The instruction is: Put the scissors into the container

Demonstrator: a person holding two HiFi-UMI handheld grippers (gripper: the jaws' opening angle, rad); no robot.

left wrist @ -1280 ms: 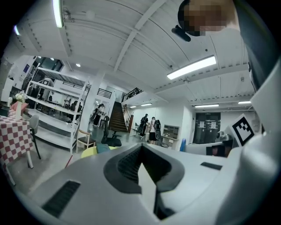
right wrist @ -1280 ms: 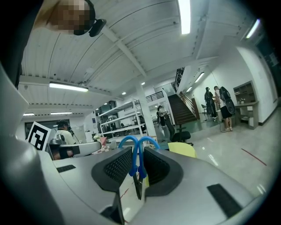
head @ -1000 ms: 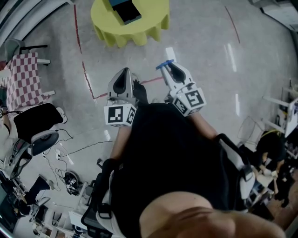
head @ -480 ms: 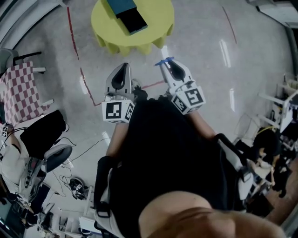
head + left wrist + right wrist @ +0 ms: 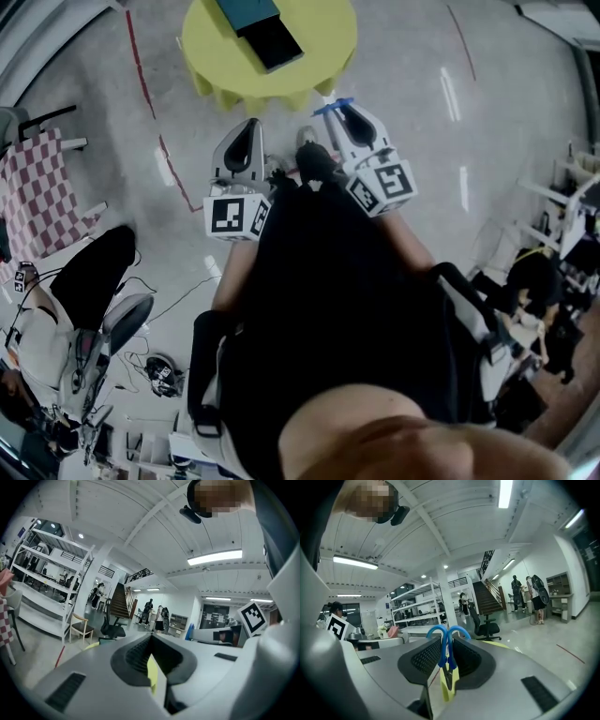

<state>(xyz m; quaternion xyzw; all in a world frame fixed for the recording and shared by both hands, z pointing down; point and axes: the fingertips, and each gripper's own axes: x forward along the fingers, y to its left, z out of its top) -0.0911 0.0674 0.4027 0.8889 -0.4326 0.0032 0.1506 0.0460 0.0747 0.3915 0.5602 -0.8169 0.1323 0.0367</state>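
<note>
Right gripper (image 5: 446, 641): jaws shut on the scissors (image 5: 448, 667). In the right gripper view the two blue handle loops stick up out of the jaw tips at frame centre, and the blades run down between the pads. In the head view the same gripper (image 5: 339, 114) sits right of centre in the upper half. The blue of the scissors (image 5: 334, 105) shows at its tip, and its marker cube (image 5: 384, 187) is toward my body.

Left gripper (image 5: 151, 641): jaws pressed together, nothing held between them; only a thin yellowish sliver shows in the slit. In the head view it (image 5: 249, 131) sits left of centre, beside the right one, with its marker cube (image 5: 234, 217) just below it.

A round yellow table (image 5: 319, 37) lies at top centre of the head view. On it are a teal box (image 5: 246, 11) and a dark flat tray (image 5: 272, 42), touching or overlapping. I cannot tell which is the container. The scissors are near the table's lower edge in the picture, not over it.

Floor: pale and glossy, with red tape lines (image 5: 141, 70) at upper left. A checked cloth (image 5: 33, 178) is at the left edge. The right gripper view shows an office chair (image 5: 487, 625) and stairs (image 5: 487, 597) behind.
</note>
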